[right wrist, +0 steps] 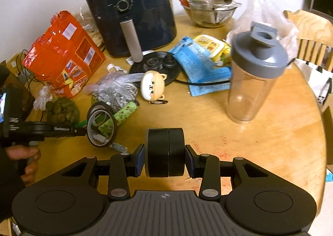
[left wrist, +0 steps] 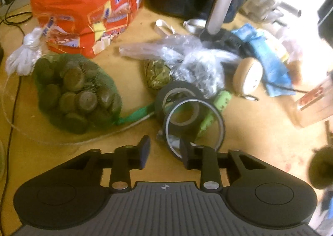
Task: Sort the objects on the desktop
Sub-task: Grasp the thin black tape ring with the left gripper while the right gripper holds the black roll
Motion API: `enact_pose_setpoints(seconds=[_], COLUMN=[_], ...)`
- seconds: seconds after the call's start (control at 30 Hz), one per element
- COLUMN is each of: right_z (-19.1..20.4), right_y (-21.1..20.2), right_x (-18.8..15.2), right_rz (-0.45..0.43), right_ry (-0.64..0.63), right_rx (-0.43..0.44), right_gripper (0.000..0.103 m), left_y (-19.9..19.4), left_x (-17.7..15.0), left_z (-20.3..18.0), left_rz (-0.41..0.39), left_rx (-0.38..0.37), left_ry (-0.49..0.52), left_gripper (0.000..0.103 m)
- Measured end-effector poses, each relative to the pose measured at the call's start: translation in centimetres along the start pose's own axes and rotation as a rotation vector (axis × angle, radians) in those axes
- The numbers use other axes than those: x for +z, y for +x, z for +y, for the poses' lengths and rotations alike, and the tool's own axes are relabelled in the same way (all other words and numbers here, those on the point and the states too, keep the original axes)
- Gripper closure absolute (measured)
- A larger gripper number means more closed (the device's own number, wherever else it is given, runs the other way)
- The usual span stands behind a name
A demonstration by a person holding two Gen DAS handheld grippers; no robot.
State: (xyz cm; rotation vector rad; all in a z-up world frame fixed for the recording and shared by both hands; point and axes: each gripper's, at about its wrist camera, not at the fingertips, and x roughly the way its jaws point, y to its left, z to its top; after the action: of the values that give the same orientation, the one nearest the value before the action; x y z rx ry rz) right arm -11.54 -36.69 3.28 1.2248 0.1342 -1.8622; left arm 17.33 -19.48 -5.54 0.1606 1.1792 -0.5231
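At the near edge of a cluttered wooden table (right wrist: 270, 142), the right gripper (right wrist: 165, 159) pinches a black double roll (right wrist: 165, 151) by its two flat faces, the roll standing on edge with its axis running across from one finger to the other, held clear of the other things. To its left, the left gripper (left wrist: 165, 151), fingers spread with nothing between them, is at a thin black tape ring (left wrist: 193, 125); its right fingertip (left wrist: 185, 150) overlaps the ring's near rim, though whether it touches cannot be told. The ring stands tilted on edge and leans against a wider black tape roll (left wrist: 177, 98) just beyond, with a green patterned roll (left wrist: 216, 111) beside them. The left hand is plainly the nearer one for this pile. Farther off lie a green net bag (left wrist: 75, 92), crumpled clear plastic (left wrist: 193, 61), an orange package (left wrist: 83, 6) and a dark air fryer (right wrist: 133, 11).
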Motion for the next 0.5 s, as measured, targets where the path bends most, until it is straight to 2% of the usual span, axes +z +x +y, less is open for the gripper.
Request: enact_pose_setpoints(seconds=[0.1,0.2,0.27,0.37,0.5], right_z=[-0.7,-1.3,-1.7,-2.1,-2.6], right_y=[-0.3,-0.6,-0.8,-1.1,-1.4], right_x=[-0.2,-0.3,-0.3,-0.4,-0.6], right_rz=[-0.008,-0.017,-0.024,-0.031,-0.035], right_ry=[0.023,0.047,0.058,0.075,0.093], right_rx=[-0.016,-0.032,-0.042,-0.055,-0.07], right_gripper=[0.061,0.061,0.061,0.061,0.061], left_y=[1.0,2.1,2.3,2.5,2.0], left_x=[0.3,0.5,0.5,0.6,0.8], left_z=[-0.4,-0.5,-0.4,-0.5,-0.7], left_rz=[0.002,0.023,0.02,0.02,0.007], left_rx=[0.011,0.026,0.021,0.014,0.03], left_ry=[0.035,0.051,0.058,0.068,0.073], left_gripper=[0.078,0.087,0.088,0.096,0.096])
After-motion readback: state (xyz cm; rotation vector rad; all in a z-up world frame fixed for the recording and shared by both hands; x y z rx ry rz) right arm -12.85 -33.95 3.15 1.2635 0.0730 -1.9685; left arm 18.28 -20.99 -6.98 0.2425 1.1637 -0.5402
